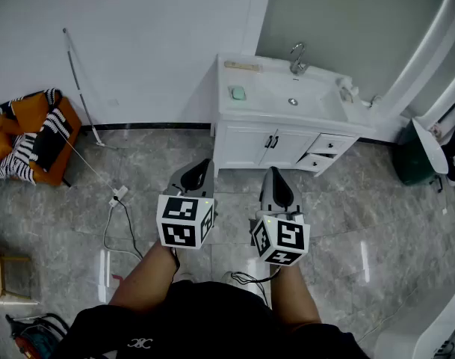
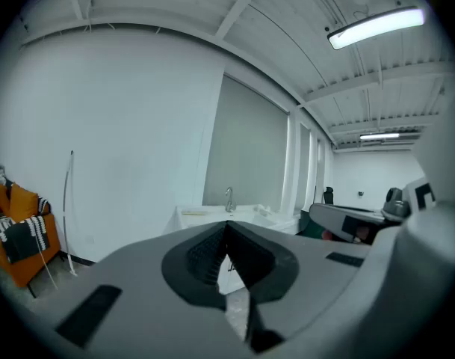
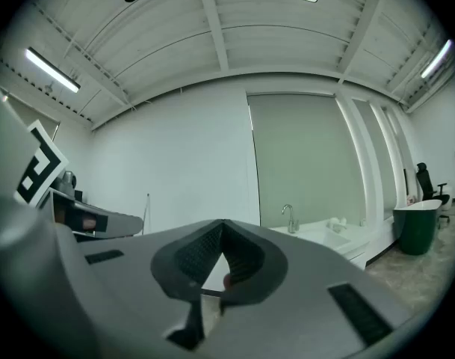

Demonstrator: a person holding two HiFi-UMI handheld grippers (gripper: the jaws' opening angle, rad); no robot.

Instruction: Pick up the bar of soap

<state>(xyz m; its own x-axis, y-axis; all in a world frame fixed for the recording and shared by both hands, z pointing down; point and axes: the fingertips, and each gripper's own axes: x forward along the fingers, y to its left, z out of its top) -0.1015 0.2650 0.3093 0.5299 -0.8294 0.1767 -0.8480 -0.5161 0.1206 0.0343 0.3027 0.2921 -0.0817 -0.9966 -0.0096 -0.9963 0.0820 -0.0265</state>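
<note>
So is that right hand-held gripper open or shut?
Shut: the right hand-held gripper has its jaws meeting at the tips, nothing between them.

Head view looks steeply down; both gripper views face the far washstand (image 1: 246, 144), shared by all.

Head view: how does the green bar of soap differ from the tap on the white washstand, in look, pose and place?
Colour: the bar of soap is pale green, while the tap is shiny metal.
Pose: the soap lies flat, while the tap stands upright with a curved neck.
Place: the soap is on the counter to the left of the basin, while the tap is at the back edge behind it.
Both sit on top of the white washstand.
</note>
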